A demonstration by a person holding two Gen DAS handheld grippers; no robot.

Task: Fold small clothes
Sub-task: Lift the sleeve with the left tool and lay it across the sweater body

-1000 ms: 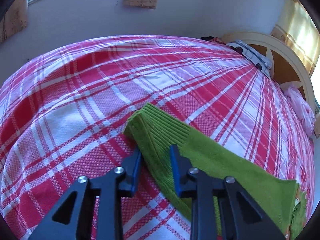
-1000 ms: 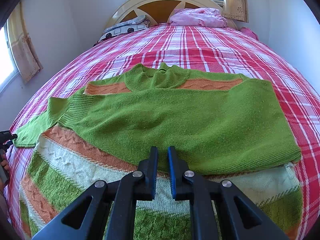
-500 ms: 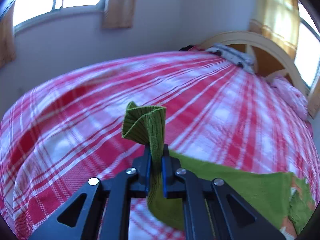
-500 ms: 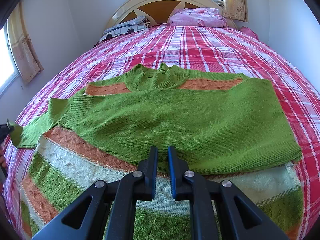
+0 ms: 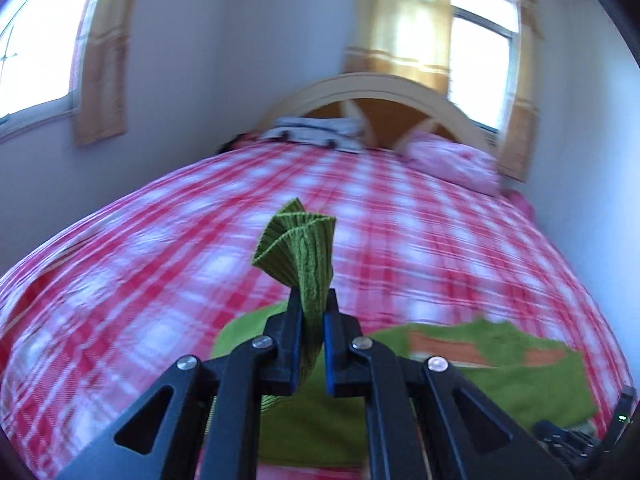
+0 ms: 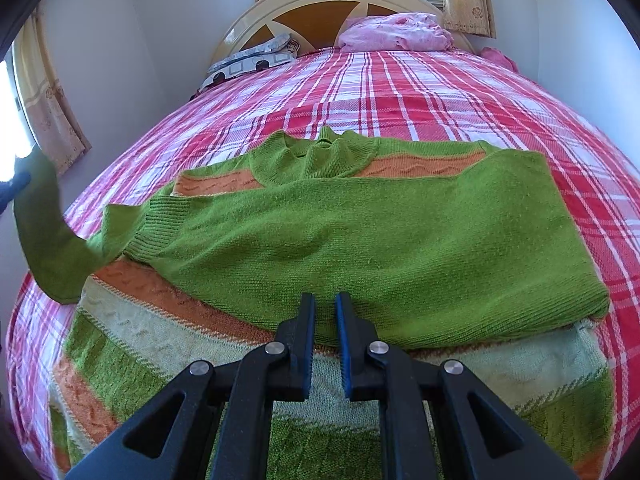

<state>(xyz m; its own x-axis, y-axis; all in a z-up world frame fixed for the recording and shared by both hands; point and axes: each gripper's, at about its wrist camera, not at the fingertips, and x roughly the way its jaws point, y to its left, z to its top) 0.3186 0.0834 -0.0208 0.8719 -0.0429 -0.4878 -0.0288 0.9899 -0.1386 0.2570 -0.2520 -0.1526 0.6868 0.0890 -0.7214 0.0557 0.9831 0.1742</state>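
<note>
Left hand-held gripper (image 5: 311, 300) pinches the sweater's green sleeve cuff (image 5: 298, 248) aloft; the right view alone shows the sweater (image 6: 360, 240) spread on the bed (image 6: 400, 92), right hand-held gripper (image 6: 325, 304) nearly closed, empty.

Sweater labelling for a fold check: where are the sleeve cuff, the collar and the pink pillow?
sleeve cuff (image 5: 298, 244): left wrist view, ribbed end above the pads.
collar (image 6: 316, 154): right wrist view, middle of the green neck.
pink pillow (image 6: 394, 32): right wrist view, centre of its top.
</note>
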